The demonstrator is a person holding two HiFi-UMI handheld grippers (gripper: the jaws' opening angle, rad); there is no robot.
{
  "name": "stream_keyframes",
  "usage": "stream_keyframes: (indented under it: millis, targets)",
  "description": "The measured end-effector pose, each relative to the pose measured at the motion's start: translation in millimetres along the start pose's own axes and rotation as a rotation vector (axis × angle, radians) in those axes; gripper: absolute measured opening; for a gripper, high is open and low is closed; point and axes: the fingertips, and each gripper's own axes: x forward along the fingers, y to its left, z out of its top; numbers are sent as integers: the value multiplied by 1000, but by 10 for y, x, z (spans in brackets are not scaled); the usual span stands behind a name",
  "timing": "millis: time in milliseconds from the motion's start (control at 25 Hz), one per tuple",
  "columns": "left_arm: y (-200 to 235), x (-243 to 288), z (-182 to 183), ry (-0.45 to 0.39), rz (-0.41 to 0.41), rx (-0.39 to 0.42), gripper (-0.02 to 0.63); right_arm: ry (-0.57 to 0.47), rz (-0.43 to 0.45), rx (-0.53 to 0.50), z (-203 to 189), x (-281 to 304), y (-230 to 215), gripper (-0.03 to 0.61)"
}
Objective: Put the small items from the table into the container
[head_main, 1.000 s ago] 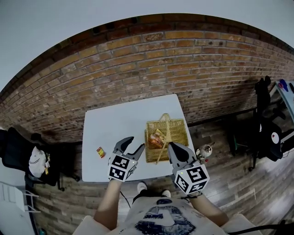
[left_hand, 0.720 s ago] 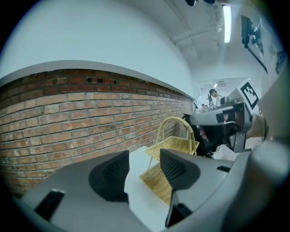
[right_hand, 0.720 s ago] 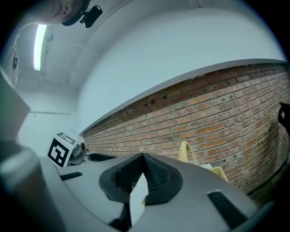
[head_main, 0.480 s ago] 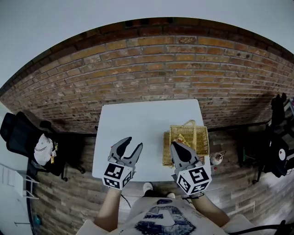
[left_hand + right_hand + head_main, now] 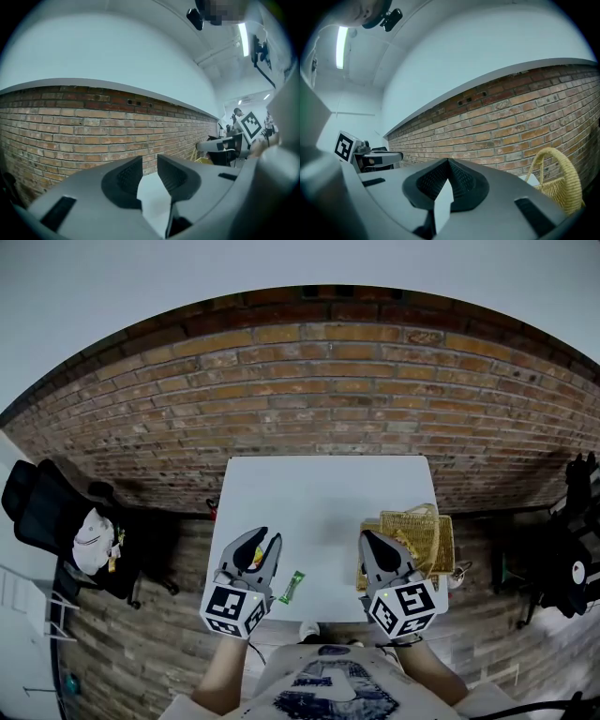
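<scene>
- Left gripper point(image 5: 267, 538): fingers narrow and closing, nothing between them; right gripper point(image 5: 368, 536): fingers together, empty.
- Green packet point(image 5: 292, 586) lies near the table point(image 5: 319, 502) front edge, between the grippers; we judge a careless nudge could push it off.
- Basket point(image 5: 448, 545) sits at the right edge; a bump may tip it.

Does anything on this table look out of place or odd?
A small green packet lies alone near the table's front edge, outside the wicker basket. The basket sits hard against the table's right edge, possibly overhanging it. Nothing looks spilled or broken.
</scene>
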Motion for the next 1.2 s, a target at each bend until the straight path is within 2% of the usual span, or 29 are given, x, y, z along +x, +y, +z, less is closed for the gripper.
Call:
stream_keyframes:
  millis: [440, 640, 800, 1200]
  targets:
    - [462, -188, 20, -68, 32, -39, 75, -1, -9, 16, -53, 321, 335, 20]
    - [555, -263, -53, -74, 38, -46, 50, 8, -14, -24, -99, 385, 461, 20]
    - [674, -310, -95, -94, 66, -43, 46, 20, -16, -24, -138, 447, 520, 20]
    - [803, -340, -199, -60, 86, -37, 44, 35, -10, -24, -179, 525, 603, 20]
